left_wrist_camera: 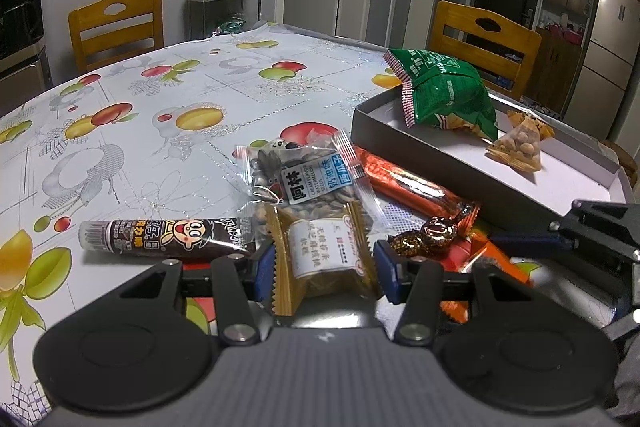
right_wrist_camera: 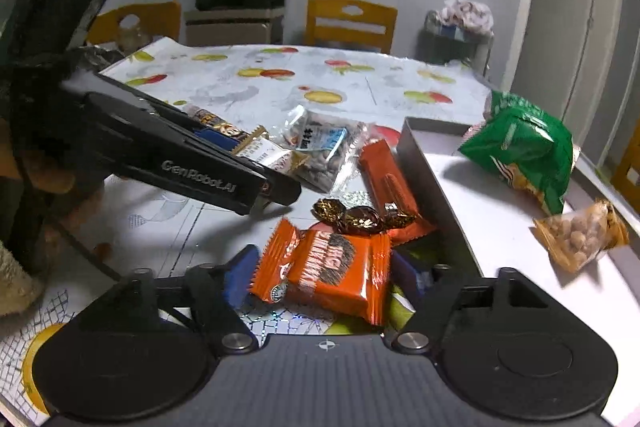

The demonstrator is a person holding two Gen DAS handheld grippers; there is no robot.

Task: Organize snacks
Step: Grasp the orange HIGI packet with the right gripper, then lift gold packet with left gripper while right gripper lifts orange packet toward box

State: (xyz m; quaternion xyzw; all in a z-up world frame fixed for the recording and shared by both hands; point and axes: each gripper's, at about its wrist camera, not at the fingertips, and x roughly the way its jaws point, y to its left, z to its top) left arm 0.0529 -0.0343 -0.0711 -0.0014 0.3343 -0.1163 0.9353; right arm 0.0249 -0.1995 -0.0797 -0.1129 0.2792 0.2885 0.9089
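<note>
The orange foil snack packet with dark lettering [right_wrist_camera: 326, 273] is lying on the fruit-print tablecloth [left_wrist_camera: 160, 99] just beside the shallow grey cardboard box [left_wrist_camera: 440, 151], and the right gripper [right_wrist_camera: 324, 281] is pinching it between its blue pads. The left gripper [left_wrist_camera: 326, 267] is clamping a gold-edged clear packet with a white label [left_wrist_camera: 324, 251] at the near edge of the snack pile. Inside the box, a green crinkled bag [left_wrist_camera: 444, 91] and a small clear bag of nuts [left_wrist_camera: 518, 147] are resting.
</note>
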